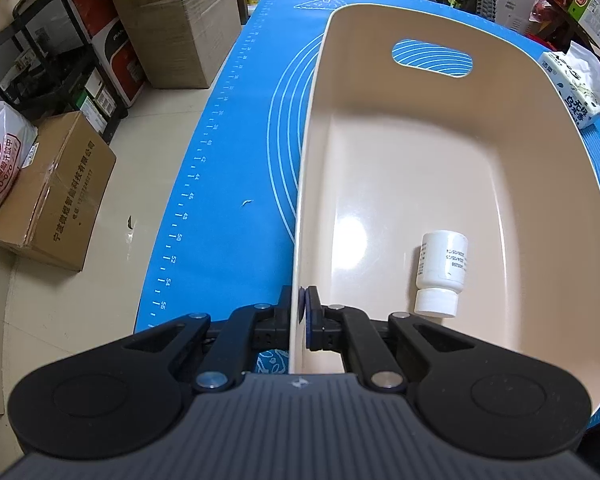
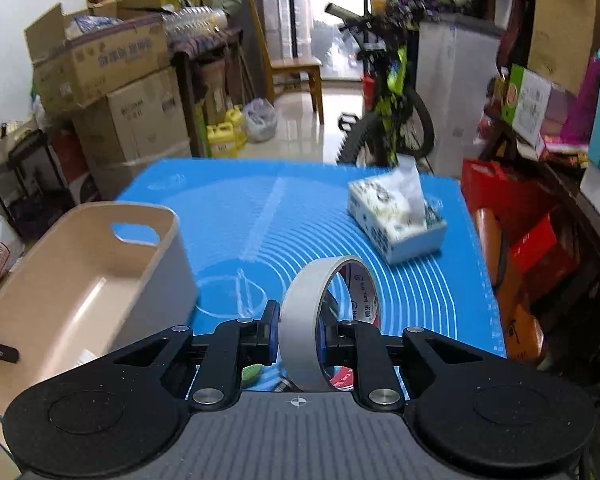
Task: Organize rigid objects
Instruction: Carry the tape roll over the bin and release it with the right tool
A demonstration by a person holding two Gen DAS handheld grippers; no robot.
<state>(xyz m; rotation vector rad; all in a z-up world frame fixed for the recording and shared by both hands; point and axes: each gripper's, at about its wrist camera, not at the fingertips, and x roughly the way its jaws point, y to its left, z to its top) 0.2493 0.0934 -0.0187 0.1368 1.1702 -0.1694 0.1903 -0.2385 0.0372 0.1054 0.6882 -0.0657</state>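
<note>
From the left wrist, we see our left gripper (image 1: pixel 302 312) clamped on the near wall of the beige bin (image 1: pixel 312 168); a white pill bottle (image 1: pixel 440 276) lies on its side inside, just ahead and to the right of the fingers

From the right wrist, our right gripper (image 2: pixel 298 336) pinches a roll of masking tape (image 2: pixel 304 320) across its width, standing on edge between the pads. The roll looks light and stiff, so this grip seems secure. The bin sits ahead to the left, a tissue box (image 2: pixel 396 220) farther ahead to the right

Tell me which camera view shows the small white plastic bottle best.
The left wrist view: the small white plastic bottle lies in full sight on its side inside the beige plastic bin. The right wrist view does not show it.
</note>
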